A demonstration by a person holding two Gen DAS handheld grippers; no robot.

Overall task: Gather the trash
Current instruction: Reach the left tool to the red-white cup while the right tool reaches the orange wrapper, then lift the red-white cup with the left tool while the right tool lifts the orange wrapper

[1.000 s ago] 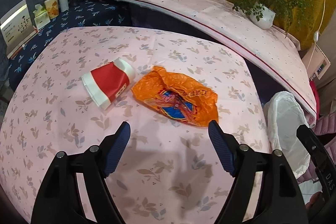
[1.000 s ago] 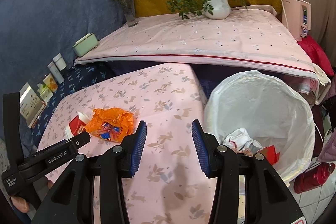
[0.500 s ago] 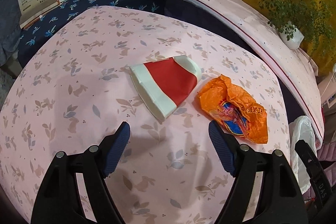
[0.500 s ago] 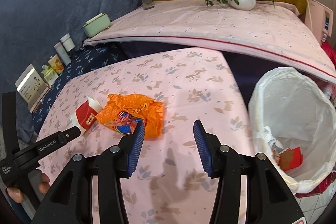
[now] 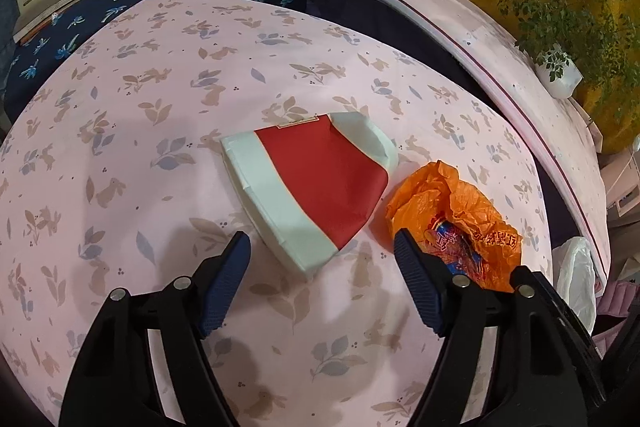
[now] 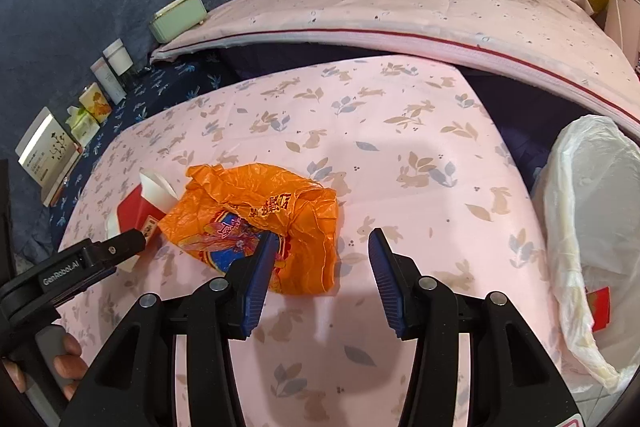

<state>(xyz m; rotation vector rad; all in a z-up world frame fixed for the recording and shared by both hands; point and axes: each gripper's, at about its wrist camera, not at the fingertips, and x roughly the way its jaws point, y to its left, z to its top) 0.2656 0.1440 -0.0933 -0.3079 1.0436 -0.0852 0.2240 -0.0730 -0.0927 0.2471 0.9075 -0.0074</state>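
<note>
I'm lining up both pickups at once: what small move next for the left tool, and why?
Probably ease the left tool forward and down, then close. It is open, and the flattened red and white carton lies just beyond its tips, roughly centred. The orange bag sits apart, nearer the right tool.

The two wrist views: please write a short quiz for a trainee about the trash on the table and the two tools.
1. True or false: the left tool is shut on the red and white carton.
2. Which piece of trash lies nearest the right tool? A) carton B) orange bag C) bottle
3. Fill in: the white-lined bin stands beside the table, on the ____ side of the right wrist view.

Key
1. False: both tools are open and hold nothing; the carton lies on the table just ahead of the left one.
2. B
3. right
</note>
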